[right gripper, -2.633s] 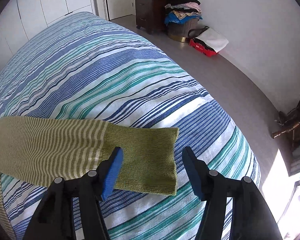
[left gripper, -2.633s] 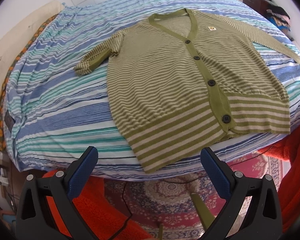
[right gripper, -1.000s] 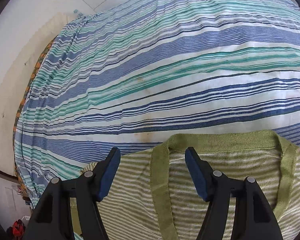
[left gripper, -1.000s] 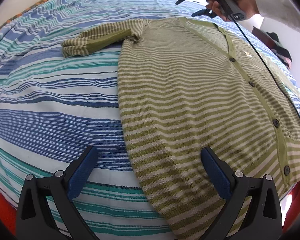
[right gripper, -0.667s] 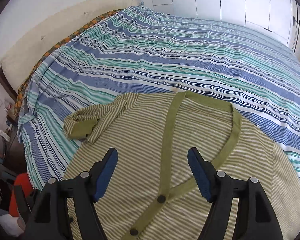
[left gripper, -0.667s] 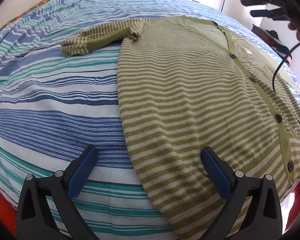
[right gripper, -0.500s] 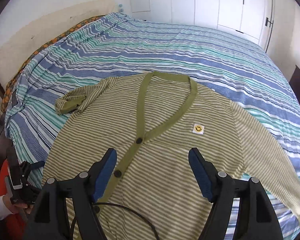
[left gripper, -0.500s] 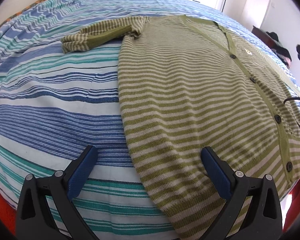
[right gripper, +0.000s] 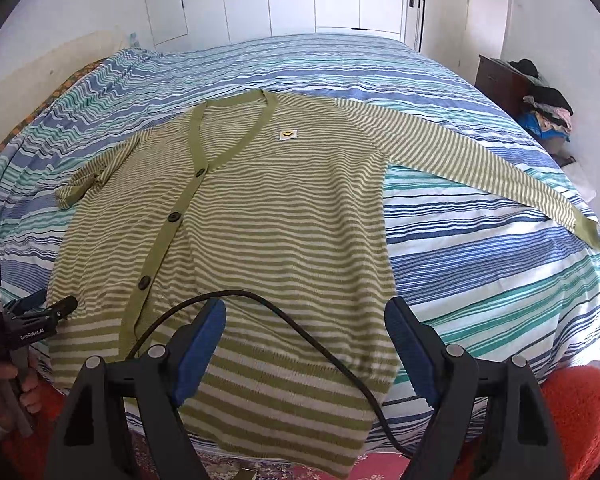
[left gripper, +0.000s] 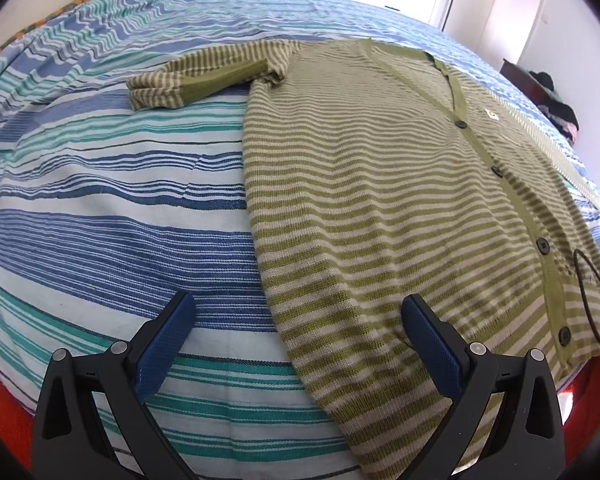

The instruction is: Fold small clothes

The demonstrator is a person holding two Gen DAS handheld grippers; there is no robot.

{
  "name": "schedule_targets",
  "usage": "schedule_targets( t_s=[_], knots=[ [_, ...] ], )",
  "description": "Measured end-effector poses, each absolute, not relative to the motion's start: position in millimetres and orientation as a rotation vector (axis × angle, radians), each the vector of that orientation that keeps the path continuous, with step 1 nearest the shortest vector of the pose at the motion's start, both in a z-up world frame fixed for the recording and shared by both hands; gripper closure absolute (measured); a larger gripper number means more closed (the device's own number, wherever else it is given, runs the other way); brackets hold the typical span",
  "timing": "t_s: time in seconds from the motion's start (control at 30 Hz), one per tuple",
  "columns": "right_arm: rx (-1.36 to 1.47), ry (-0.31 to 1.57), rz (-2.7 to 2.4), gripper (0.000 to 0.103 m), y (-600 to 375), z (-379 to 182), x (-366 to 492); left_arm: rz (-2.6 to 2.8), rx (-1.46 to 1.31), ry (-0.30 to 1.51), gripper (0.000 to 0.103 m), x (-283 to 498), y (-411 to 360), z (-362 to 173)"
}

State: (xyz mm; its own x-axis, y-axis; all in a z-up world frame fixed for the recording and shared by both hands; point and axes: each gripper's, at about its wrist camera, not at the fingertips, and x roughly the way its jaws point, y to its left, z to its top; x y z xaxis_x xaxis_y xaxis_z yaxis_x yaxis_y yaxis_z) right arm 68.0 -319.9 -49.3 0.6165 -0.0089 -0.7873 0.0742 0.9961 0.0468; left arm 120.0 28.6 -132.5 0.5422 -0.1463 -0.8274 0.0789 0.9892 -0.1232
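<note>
The cardigan [right gripper: 260, 216] lies flat, buttoned, on the bed [right gripper: 500, 272], its hem at the near edge, one sleeve [right gripper: 480, 168] stretched out right, the other [left gripper: 196, 76] bunched left. It looks like a soft, light, limp knit that sags unless pinched at hem corners or cuffs. The left gripper [left gripper: 300, 344] hovers wide apart, empty; the right gripper [right gripper: 304, 344] is opening, nothing between the pads.

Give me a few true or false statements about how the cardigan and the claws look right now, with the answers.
1. The green-and-cream striped knit cardigan lies face up on the blue-and-teal striped bedspread. True.
2. Both sleeves lie stretched out straight. False: one long sleeve is straight, the other sleeve is bunched up.
3. The cardigan is unbuttoned. False: it is buttoned.
4. The left claw grips the hem. False: it is open and holds nothing.
5. A black cable crosses the cardigan's hem. True.
</note>
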Motion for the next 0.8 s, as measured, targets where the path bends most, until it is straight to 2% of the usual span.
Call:
schedule_targets(
  t_s=[0.17, 0.3, 0.33, 0.4, 0.5, 0.67, 0.7, 0.73, 0.77, 0.8],
  knots=[
    [-0.017, 0.862, 0.067, 0.022, -287, -47, 59, -0.138, -0.247, 0.888, 0.001, 133, 60, -95],
    [-0.014, 0.878, 0.102, 0.022, -284, -53, 58, -0.143, 0.006, 0.885, 0.002, 195, 45, -82],
    [-0.001, 0.882, 0.103, 0.022, -285, -54, 57, -0.149, 0.052, 0.885, 0.005, 213, 43, -83],
    [0.030, 0.887, 0.104, 0.022, -290, -55, 58, -0.141, 0.063, 0.911, 0.030, 246, 52, -90],
    [0.059, 0.900, 0.103, 0.022, -295, -58, 58, -0.138, 0.049, 0.945, 0.034, 282, 62, -102],
    [0.083, 0.933, 0.106, 0.022, -299, -66, 64, -0.167, 0.231, 0.917, 0.035, 299, 44, -112],
    [0.085, 0.939, 0.108, 0.022, -299, -68, 65, -0.171, 0.245, 0.917, 0.039, 300, 42, -114],
    [0.087, 0.944, 0.111, 0.022, -298, -69, 66, -0.177, 0.242, 0.923, 0.045, 300, 42, -114],
    [0.088, 0.950, 0.115, 0.022, -298, -71, 67, -0.190, 0.215, 0.942, 0.077, 303, 45, -117],
    [0.086, 0.956, 0.118, 0.022, -296, -72, 68, -0.210, 0.165, 0.971, 0.099, 306, 50, -121]
  ],
)
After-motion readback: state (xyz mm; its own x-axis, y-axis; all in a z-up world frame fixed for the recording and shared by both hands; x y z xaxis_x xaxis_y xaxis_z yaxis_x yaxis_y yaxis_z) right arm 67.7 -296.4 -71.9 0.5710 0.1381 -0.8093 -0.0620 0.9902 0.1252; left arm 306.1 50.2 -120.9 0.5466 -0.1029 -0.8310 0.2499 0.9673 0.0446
